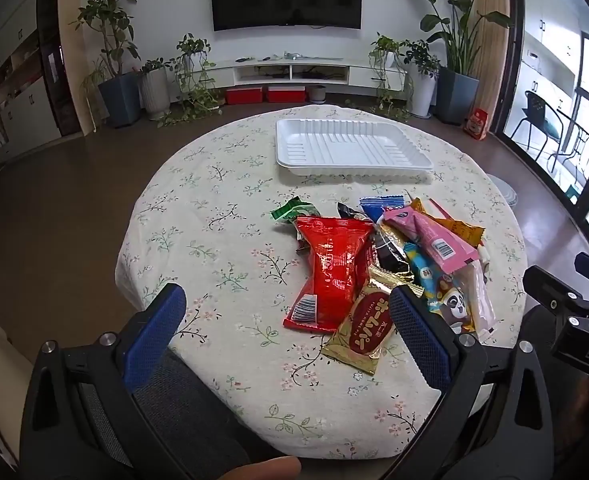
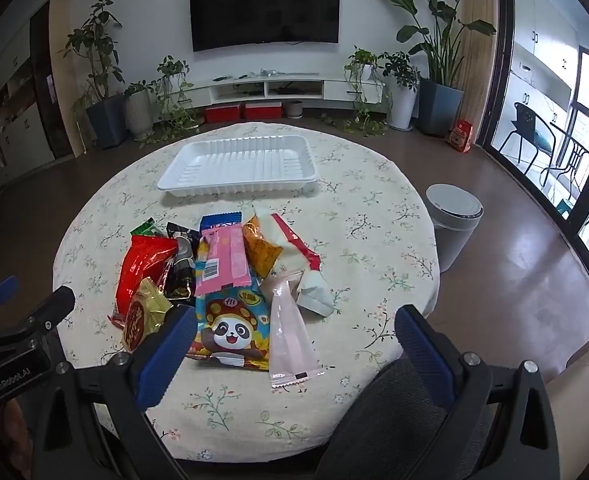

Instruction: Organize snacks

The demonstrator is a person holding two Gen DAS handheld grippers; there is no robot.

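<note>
A home living room. A wall-mounted television (image 2: 264, 11) hangs at twelve o'clock above a low white media console (image 2: 278, 87), with potted plants (image 2: 434, 60) at ten and two o'clock. A round table with a floral cloth (image 2: 374, 248) fills the centre; glazed balcony doors (image 2: 574, 128) stand at three o'clock.

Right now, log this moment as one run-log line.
left gripper: open, empty | right gripper: open, empty | snack pile: loose on tablecloth | white tray: empty, behind pile | stage: nothing sorted yet

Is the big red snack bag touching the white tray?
Apart. In the left wrist view, bare flowered tablecloth shows between the red snack bag and the white tray, which sits farther back on its own.
</note>
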